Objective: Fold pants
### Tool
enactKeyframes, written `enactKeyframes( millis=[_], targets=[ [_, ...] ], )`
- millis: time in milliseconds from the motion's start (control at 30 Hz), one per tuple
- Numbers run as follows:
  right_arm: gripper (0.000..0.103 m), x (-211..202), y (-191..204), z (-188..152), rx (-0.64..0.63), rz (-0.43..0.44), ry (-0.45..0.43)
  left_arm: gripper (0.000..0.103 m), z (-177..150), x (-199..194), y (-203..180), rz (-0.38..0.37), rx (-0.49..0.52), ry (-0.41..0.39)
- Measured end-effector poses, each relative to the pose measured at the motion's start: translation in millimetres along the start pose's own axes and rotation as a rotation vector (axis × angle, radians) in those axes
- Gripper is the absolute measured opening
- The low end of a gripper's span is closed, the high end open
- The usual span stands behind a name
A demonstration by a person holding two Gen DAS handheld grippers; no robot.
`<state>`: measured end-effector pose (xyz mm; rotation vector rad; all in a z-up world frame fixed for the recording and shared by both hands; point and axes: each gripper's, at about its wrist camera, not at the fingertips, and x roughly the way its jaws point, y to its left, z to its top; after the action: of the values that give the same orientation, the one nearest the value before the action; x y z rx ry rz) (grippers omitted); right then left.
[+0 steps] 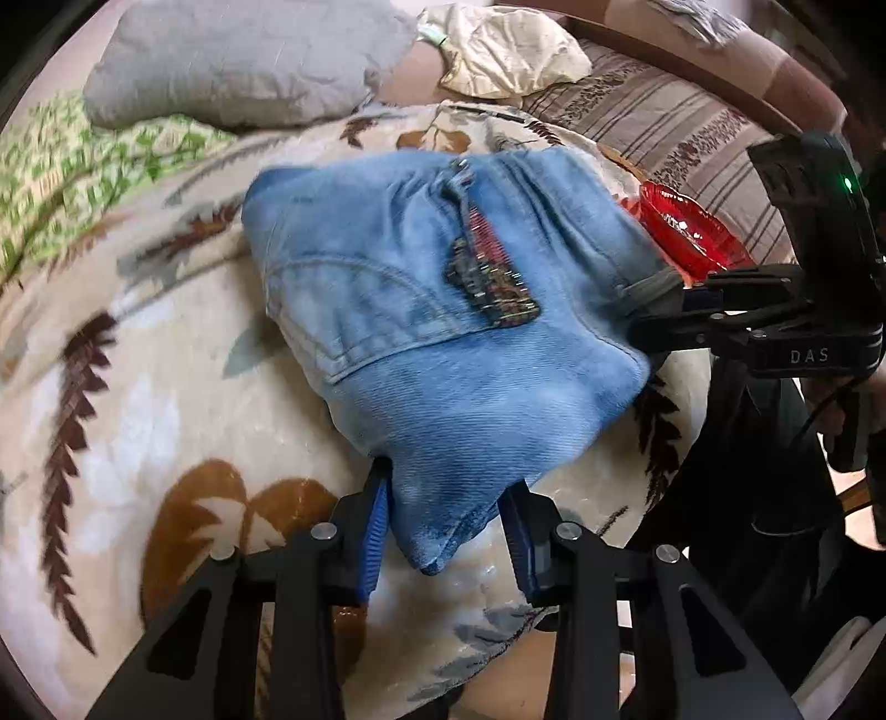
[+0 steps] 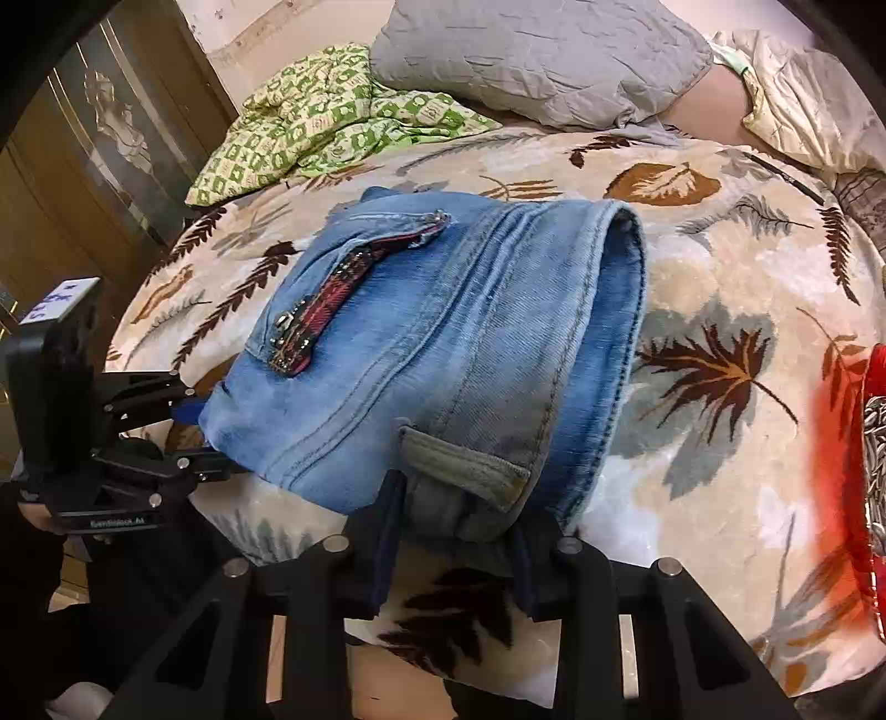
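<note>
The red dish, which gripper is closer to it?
Right. The right gripper grips the jeans edge right beside the red dish; the left gripper holds the jeans' near corner, farther away.

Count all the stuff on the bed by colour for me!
Blue: 1, folded jeans
Grey: 1, pillow
Green: 1, patterned cloth
Cream: 1, crumpled cloth
Red: 1, shiny dish
Total: 5

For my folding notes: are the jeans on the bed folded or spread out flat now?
Folded. The jeans form a compact, layered bundle on the blanket, with a doubled edge showing inner denim; no full leg lies stretched out.
</note>
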<state>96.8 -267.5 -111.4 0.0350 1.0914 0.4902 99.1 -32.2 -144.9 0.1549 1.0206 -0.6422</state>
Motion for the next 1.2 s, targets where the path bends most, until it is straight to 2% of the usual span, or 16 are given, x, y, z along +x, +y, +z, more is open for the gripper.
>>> enactKeyframes(
  millis=[100, 200, 333, 467, 533, 567, 600, 667, 733, 833, 900, 967, 1067, 1200],
  targets=[
    [0.035, 3.5, -3.6, -2.3, 0.018, -0.003, 0.007, 0.040, -4.4, 1.7, 9.9, -0.045, -0.050, -0.002],
    [0.035, -2.6, -0.4, -4.0, 0.016, -0.021, -0.011, 0.040, -6.7, -1.4, 6.5, -0.031, -0.033, -0.008],
    [0.035, 4.4, -3.8, -5.7, -0.001, -0.038, -0.006, 0.042, -7.3, 5.2, 15.2, -0.064, -0.059, 0.004],
    [0.035, 13.0, -7.7, -8.5, -0.005, -0.040, -0.016, 0.045, -5.9, 3.9, 14.2, -0.056, -0.052, 0.011],
    [0.037, 9.8, -7.8, -7.7, -0.007, -0.037, -0.017, 0.053, -4.3, -1.1, 10.5, -0.027, -0.048, 0.012],
    [0.043, 7.0, -8.9, -7.4, -0.006, -0.027, -0.023, 0.061, -2.8, -3.5, 6.6, -0.007, -0.047, 0.013],
    [0.050, 3.7, -10.7, -7.7, -0.001, -0.017, -0.030, 0.063, -3.0, -9.0, 4.4, 0.010, -0.044, 0.006],
    [0.076, -6.9, -15.1, -6.8, 0.020, -0.022, -0.040, 0.080, -1.5, -29.1, 3.9, 0.005, -0.050, -0.040],
    [0.079, -22.9, -22.7, -5.8, 0.046, -0.028, -0.078, 0.088, 3.0, -47.7, 8.0, 0.004, -0.072, -0.093],
    [0.083, -36.9, -40.9, -2.3, 0.119, 0.022, -0.111, 0.096, 13.2, -61.8, 21.9, 0.007, -0.139, -0.140],
    [0.084, -35.6, -57.7, 0.5, 0.211, 0.087, -0.114, 0.096, 19.6, -61.1, 36.8, -0.023, -0.214, -0.148],
    [0.084, -28.4, -70.1, 2.6, 0.295, 0.172, -0.106, 0.096, 28.9, -51.0, 50.6, -0.088, -0.302, -0.141],
    [0.084, -1.9, -94.6, 2.8, 0.454, 0.349, -0.069, 0.096, 40.6, -24.5, 62.1, -0.162, -0.396, -0.099],
    [0.084, 27.1, -105.7, 0.1, 0.552, 0.419, 0.005, 0.096, 45.3, 4.7, 62.7, -0.149, -0.423, -0.033]
  ],
)
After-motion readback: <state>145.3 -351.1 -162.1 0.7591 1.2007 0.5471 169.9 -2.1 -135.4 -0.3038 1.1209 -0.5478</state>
